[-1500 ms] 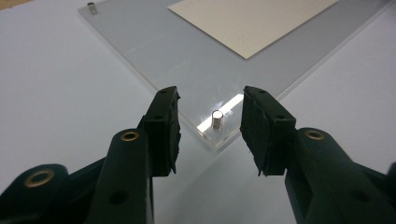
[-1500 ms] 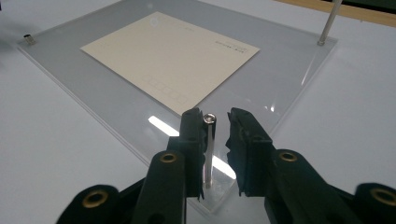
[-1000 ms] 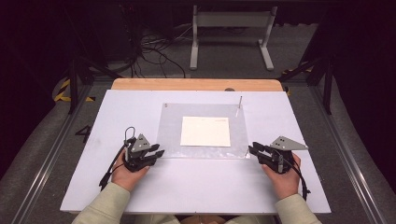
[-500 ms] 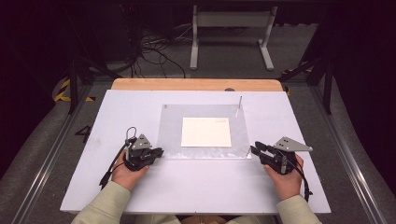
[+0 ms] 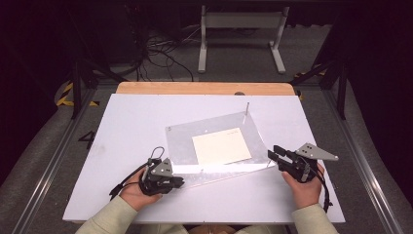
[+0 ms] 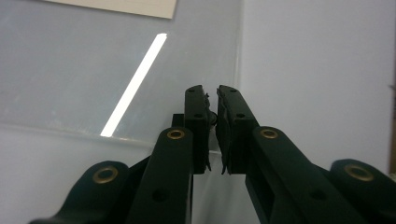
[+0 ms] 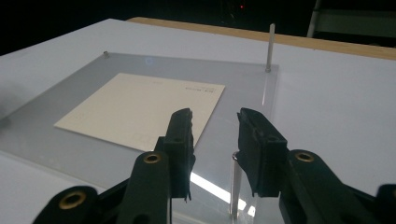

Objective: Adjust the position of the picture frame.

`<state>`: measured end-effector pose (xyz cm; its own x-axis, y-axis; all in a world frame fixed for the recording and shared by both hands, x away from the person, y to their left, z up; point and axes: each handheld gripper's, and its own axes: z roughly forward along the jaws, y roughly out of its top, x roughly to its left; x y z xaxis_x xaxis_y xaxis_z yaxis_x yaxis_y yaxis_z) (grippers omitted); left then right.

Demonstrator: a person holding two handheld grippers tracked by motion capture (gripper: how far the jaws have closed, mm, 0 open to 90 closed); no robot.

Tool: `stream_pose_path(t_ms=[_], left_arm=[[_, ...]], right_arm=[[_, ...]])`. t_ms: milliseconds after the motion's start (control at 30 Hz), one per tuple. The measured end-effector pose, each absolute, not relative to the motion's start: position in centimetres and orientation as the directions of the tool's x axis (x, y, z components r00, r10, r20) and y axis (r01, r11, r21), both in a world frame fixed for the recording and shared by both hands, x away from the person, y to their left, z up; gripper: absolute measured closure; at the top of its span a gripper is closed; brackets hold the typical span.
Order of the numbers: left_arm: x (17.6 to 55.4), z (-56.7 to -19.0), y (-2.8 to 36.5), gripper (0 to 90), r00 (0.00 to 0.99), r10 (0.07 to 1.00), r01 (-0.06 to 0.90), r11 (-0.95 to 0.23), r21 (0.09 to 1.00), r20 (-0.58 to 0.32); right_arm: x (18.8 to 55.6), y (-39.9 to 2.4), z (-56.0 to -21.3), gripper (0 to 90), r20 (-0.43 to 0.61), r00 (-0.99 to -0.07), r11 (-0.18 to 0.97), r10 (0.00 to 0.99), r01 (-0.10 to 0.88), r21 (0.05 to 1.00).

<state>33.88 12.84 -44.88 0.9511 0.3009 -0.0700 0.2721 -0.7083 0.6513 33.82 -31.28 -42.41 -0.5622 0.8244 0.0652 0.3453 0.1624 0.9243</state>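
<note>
A clear plastic plate [image 5: 214,124] lies skewed on the white table [image 5: 131,122], with a cream sheet of paper [image 5: 221,146] at its middle. A thin upright pin [image 5: 247,108] stands at its far right corner. My left gripper [image 5: 179,181] is at the plate's near left corner. In the left gripper view it [image 6: 213,93] is shut on a small peg there, over the plate [image 6: 70,70]. My right gripper [image 5: 272,155] sits at the near right corner, open [image 7: 215,121], its jaws above the plate [image 7: 243,84], facing the paper [image 7: 140,105] and the pin [image 7: 270,46].
A wooden strip [image 5: 204,87] runs along the table's far edge. Beyond it, on the dark floor, are a white metal stand [image 5: 241,34] and loose cables [image 5: 160,48]. Bare white surface lies left and right of the plate.
The plate has turned counter-clockwise, its left side swinging toward the person. My left gripper has come nearer and rightward with that corner. The right gripper has barely moved.
</note>
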Motion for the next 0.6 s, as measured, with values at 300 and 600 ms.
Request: stream_pose_path(t_ms=[300, 600], left_arm=[[32.1, -44.7, 10.2, 83.1, 0.980, 0.179, 0.191, -0.747, 0.637, -0.084], [31.4, -44.8, 8.7, 79.8, 0.986, 0.108, 0.164, -0.745, 0.646, -0.125]], right_arm=[[33.6, -31.5, -42.5, 56.1, 0.056, -0.503, 0.139, 0.862, 0.340, 0.930], [34.2, -31.8, -43.4, 55.1, 0.059, -0.448, 0.146, 0.892, 0.410, 0.900]])
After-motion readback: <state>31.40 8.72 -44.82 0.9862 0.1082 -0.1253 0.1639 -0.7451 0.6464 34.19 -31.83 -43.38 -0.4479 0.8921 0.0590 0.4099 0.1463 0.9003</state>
